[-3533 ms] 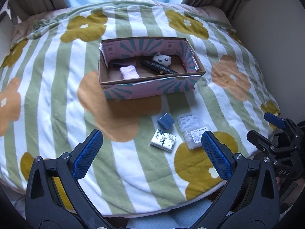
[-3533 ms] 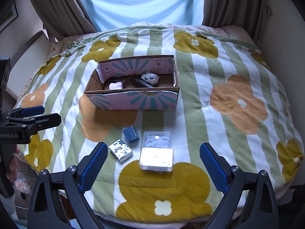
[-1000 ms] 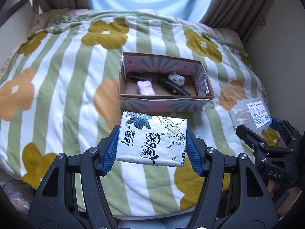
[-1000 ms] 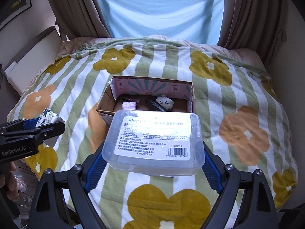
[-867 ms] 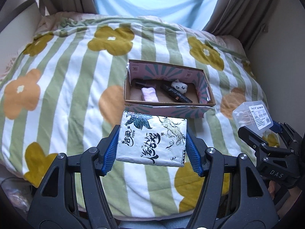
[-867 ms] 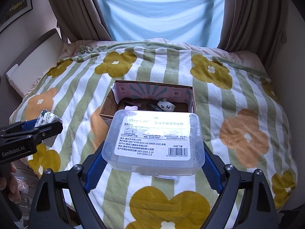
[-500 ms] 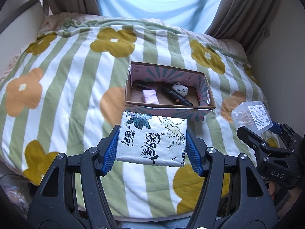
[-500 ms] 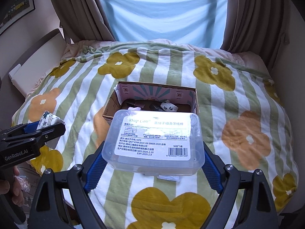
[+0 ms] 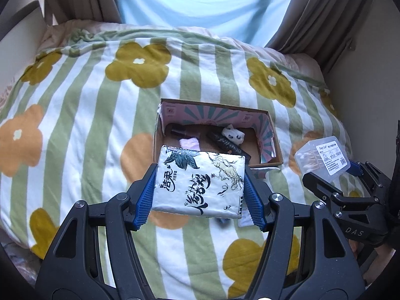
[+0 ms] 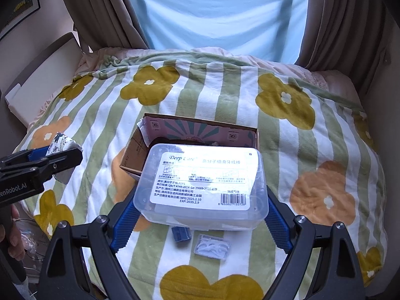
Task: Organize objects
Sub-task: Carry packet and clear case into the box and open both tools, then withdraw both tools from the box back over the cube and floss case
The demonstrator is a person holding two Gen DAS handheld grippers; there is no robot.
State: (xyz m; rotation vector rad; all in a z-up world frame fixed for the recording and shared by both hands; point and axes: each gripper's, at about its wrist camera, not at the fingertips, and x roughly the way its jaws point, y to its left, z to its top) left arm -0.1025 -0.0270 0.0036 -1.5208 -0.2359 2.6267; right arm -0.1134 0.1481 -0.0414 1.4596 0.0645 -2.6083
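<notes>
My left gripper is shut on a white tissue pack printed with black ink drawings, held in the air just in front of the open cardboard box. My right gripper is shut on a clear plastic floss-pick box with a white label, also raised before the cardboard box. Inside the box lie a pink item, a dark tube and a small white panda figure. On the blanket below rest a small blue box and a clear case of picks.
A striped blanket with flowers covers the bed. Curtains and a bright window lie beyond. A pale wall rises at the right, and a white headboard panel at the left. A hand holds the left gripper's handle.
Both grippers moved forward toward the cardboard box with their loads still clamped. The box now sits closer, partly hidden behind the tissue pack and the floss-pick box.
</notes>
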